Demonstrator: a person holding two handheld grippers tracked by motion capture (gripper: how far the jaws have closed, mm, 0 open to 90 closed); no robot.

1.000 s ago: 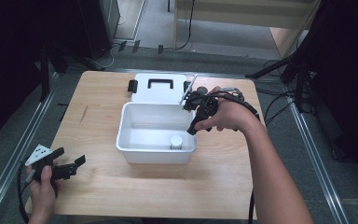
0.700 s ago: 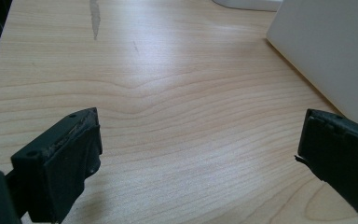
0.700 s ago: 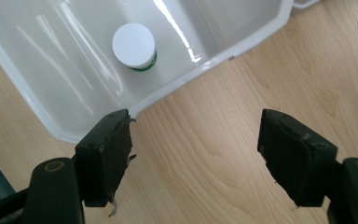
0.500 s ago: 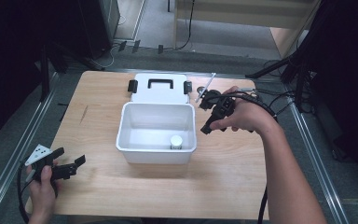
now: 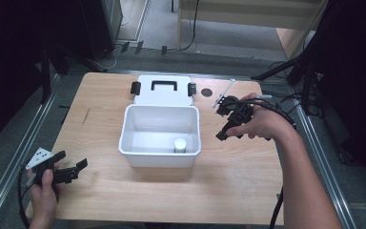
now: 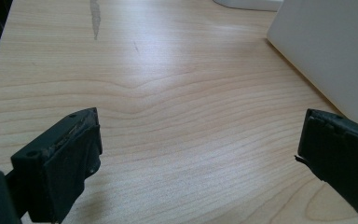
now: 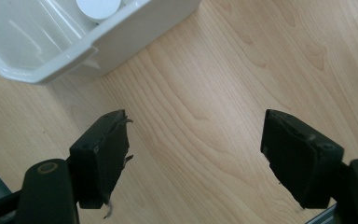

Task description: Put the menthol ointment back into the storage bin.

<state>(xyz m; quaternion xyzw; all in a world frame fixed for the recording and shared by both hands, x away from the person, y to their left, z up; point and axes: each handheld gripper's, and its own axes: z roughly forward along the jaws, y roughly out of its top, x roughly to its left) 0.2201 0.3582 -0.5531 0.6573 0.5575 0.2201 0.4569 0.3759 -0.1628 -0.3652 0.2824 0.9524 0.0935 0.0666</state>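
1. The bottle (image 5: 179,144), small, white and capped, stands inside the bin (image 5: 160,155) at its near wall.
2. It looks light, rigid and smooth; grip its body below the cap.
3. The right tongs (image 5: 221,123), empty, have just been opening beside the bin; the left tongs (image 5: 71,164) rest open on the worktop (image 5: 228,181).

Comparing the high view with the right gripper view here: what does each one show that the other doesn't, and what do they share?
High view alone: the white box lid with a black handle behind the box, a thin white stick on the table, and the left gripper near the front left corner with its jaws apart.

Right gripper view alone: a close look at the right gripper, jaws open with nothing but bare wood between them.

Both: the white rectangular plastic box, the small white round-capped container inside it, and the light wooden table.
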